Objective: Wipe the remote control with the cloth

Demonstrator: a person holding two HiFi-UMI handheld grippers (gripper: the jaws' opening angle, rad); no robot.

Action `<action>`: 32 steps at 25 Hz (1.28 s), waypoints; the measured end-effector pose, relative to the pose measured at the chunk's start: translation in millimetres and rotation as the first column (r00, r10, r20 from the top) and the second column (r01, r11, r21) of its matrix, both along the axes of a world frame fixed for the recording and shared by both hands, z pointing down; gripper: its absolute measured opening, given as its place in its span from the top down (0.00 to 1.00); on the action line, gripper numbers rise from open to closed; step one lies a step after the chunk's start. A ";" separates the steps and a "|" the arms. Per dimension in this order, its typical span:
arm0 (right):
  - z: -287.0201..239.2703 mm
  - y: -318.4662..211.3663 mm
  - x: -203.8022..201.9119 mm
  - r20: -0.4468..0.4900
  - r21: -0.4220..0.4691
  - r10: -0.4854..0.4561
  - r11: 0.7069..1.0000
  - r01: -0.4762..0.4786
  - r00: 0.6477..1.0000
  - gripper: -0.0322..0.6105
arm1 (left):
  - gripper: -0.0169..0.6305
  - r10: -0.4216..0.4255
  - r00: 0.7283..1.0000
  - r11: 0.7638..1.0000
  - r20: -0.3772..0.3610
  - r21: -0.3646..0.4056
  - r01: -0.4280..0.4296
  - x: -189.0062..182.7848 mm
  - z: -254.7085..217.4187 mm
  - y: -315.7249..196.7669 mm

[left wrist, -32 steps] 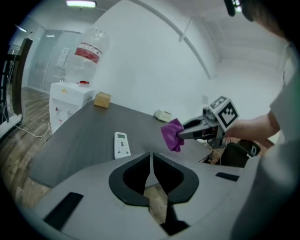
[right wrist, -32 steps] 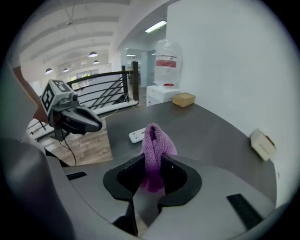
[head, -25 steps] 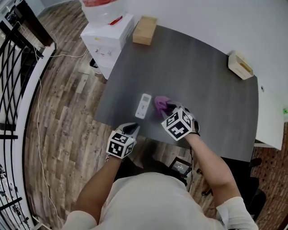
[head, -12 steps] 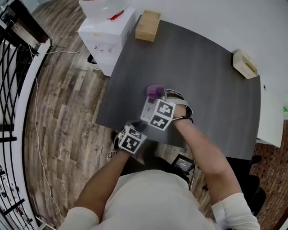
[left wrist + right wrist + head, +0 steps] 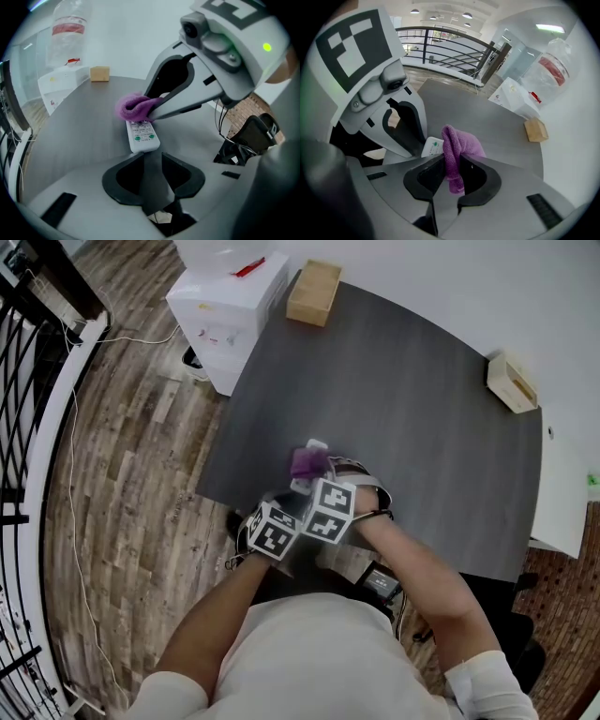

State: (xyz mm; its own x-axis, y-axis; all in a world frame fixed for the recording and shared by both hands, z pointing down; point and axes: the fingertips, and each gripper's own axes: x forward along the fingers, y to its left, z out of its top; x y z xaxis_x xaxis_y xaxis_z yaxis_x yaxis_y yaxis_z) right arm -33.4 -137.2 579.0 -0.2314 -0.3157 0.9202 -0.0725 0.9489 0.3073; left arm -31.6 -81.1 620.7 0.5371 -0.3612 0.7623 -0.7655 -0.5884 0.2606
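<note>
A white remote control (image 5: 140, 136) lies lengthwise on the dark grey table (image 5: 422, 427). A bunched purple cloth (image 5: 459, 147) is pinched in my right gripper (image 5: 452, 161), which is shut on it and holds it down on the remote's far half (image 5: 316, 443). From the left gripper view the cloth (image 5: 133, 107) covers the remote's upper buttons. My left gripper (image 5: 153, 157) sits at the remote's near end. Its jaws have just been opening and stand apart, with only table showing between them. In the head view both marker cubes crowd together at the table's near edge.
A wooden box (image 5: 314, 292) stands at the table's far left corner and another (image 5: 511, 381) at the far right. A white water dispenser (image 5: 230, 301) stands beside the table on the wood floor. A black railing (image 5: 28, 381) runs along the left.
My right gripper has carried the cloth leftward from beside the remote onto it. My left gripper has moved in and down to the remote's near end.
</note>
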 end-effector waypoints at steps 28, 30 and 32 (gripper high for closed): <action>-27.2 -30.2 58.7 0.352 -0.375 0.643 0.763 -0.527 0.681 0.81 | 0.79 0.029 0.999 0.992 -0.031 0.124 -0.025 -33.3 -22.2 -16.1; -15.1 -51.0 71.5 0.316 -0.359 0.696 0.717 -0.597 0.645 0.81 | 0.79 0.084 0.996 0.985 -0.005 0.151 -0.082 -23.3 -25.1 -21.7; -7.5 -63.5 74.8 0.291 -0.413 0.770 0.637 -0.651 0.568 0.81 | 0.79 0.142 0.990 0.973 0.027 0.179 -0.144 -13.3 -26.9 -25.1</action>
